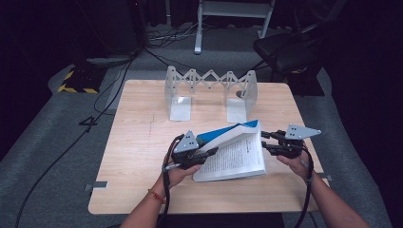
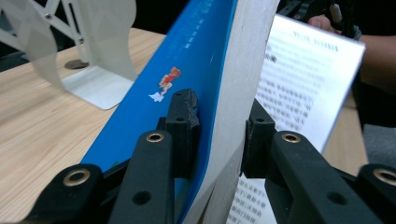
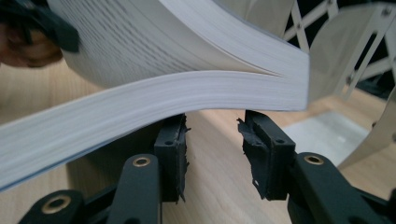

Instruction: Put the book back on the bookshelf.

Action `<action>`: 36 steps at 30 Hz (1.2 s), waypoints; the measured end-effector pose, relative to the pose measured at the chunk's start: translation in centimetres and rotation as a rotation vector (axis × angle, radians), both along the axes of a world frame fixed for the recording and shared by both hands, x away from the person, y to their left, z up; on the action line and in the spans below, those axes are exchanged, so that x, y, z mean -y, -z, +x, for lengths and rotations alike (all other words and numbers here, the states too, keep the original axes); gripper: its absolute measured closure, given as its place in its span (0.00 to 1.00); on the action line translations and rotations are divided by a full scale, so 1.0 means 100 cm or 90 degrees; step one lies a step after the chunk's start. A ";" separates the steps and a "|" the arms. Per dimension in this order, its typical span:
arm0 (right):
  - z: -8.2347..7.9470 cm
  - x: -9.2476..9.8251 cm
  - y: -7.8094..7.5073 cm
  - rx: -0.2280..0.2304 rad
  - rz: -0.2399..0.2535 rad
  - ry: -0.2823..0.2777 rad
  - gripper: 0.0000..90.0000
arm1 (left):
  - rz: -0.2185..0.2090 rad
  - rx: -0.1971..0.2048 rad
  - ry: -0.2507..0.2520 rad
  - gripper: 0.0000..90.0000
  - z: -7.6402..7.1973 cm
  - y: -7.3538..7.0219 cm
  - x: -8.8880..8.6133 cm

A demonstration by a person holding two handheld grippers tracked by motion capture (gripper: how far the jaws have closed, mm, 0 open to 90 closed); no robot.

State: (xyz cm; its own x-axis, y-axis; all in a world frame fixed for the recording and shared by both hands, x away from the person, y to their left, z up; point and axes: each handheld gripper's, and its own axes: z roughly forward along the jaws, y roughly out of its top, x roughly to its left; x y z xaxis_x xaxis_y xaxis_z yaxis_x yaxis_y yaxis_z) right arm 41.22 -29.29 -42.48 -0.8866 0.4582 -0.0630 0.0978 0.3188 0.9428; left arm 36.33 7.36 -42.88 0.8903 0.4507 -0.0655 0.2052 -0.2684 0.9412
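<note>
One book, half open at mid-desk, blue cover raised.
My left tool is clamped on the cover-side block of pages; my right tool stands part open at the fore-edge, gripping nothing. I judge the loose pages could fan or slip there. The desk has bare room to the left; the bookend rack stands behind, near.
</note>
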 end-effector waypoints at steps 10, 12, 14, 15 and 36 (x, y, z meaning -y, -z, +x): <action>-0.013 -0.010 -0.029 0.059 0.011 0.015 0.67 | 0.002 0.010 0.019 0.79 -0.006 -0.002 0.002; -0.018 -0.019 -0.035 0.070 0.014 0.004 0.67 | 0.017 0.015 0.014 0.79 -0.010 -0.003 -0.002; -0.020 -0.028 -0.042 0.078 0.012 0.002 0.67 | 0.032 0.019 0.007 0.79 -0.014 -0.003 -0.007; -0.021 -0.033 -0.045 0.078 0.014 0.000 0.67 | 0.035 0.017 0.000 0.79 -0.017 -0.003 -0.009; -0.047 -0.104 -0.037 0.070 -0.030 -0.128 0.57 | 0.106 0.015 -0.025 0.42 -0.050 0.000 -0.031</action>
State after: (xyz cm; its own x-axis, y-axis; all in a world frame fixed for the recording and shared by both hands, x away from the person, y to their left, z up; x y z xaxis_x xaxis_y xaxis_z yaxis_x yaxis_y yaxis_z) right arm 36.50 -18.92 -38.76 -0.9462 0.2676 -0.1819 -0.0751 0.3652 0.9279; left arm 31.31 10.42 -42.92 0.8719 0.4886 0.0333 0.1979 -0.4137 0.8887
